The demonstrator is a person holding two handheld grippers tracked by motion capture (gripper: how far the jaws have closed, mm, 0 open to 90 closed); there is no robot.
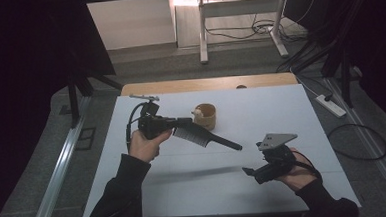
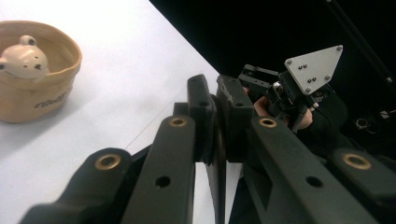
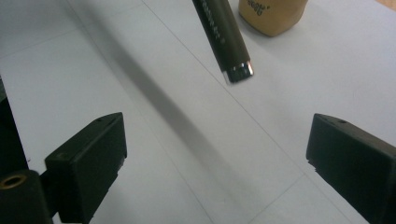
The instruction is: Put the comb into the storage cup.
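The left gripper (image 1: 182, 123) is held up with its jaws clamped, apparently fully, while the right gripper (image 1: 248, 171) stays low, jaws wide apart.

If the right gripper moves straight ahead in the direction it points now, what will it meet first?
Probably the free end of the black comb's handle, which lies ahead of the open right gripper and seems to hang above the table; depth is unclear.

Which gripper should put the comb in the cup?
Left. The left gripper is already shut on the comb, beside the cup. The right gripper stands open and apart, off the handle end.
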